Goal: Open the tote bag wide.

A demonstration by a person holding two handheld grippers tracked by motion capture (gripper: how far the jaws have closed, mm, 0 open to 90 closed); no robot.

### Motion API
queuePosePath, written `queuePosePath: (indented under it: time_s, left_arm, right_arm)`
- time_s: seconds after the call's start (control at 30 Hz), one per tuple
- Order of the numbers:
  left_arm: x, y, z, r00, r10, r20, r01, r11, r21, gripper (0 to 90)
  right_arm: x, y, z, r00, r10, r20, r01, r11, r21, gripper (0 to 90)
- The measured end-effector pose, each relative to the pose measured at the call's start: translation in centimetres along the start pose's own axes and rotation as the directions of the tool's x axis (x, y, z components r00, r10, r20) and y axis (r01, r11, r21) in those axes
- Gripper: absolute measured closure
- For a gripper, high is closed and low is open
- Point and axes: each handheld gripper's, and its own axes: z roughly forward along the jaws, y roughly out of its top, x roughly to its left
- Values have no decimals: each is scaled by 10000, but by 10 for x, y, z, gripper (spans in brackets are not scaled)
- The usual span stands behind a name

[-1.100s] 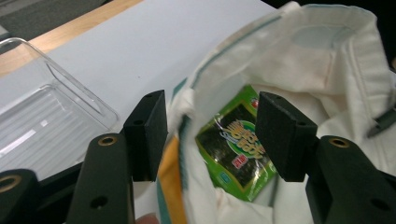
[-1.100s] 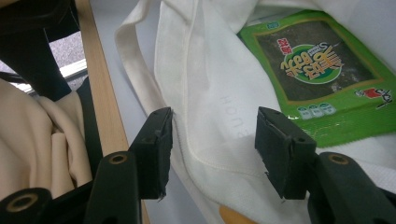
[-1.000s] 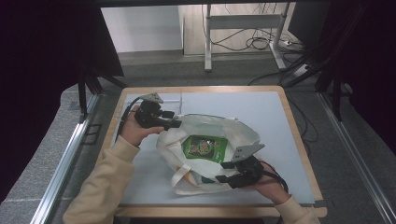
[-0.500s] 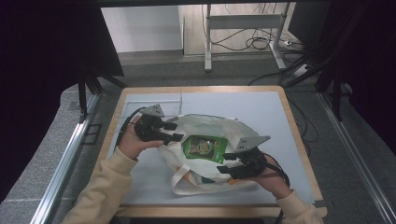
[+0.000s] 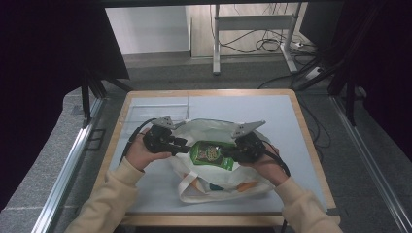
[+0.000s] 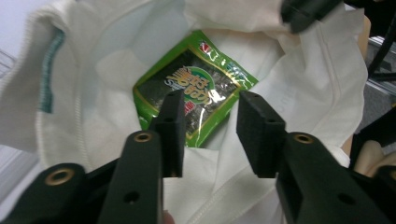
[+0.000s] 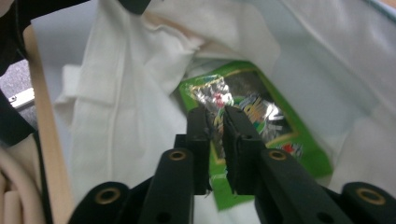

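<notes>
right gripper view: right gripper pinches green packet (jaws just closing); left gripper gapes over it.

a metal stand and loose cables lie beyond the table.

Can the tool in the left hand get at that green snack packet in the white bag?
Probably yes. The bag gapes open, and the left tool, closing, sits at the packet's edge with nothing between. The right tool already pinches it.

Even, soft light on the table, dark surrounds, foil glare, and blurred close-up gripper views.
</notes>
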Motion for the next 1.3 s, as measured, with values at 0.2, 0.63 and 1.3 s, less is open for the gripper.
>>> queuePosePath:
  time_s: [0.2,0.63,1.3]
  left_arm:
    - [-4,-3,1,9995,282,142,-286,9993,256,735]
    - [-10,-6,5,9977,606,306,-627,9954,724,833]
    - [-9,-19,11,9980,316,553,-383,9912,1263,845]
  right_arm:
    - [-14,22,18,9999,7,131,-11,9995,325,850]
    - [-21,40,47,9997,-104,233,87,9973,734,865]
    - [-61,53,104,9890,-878,1189,730,9896,1236,887]
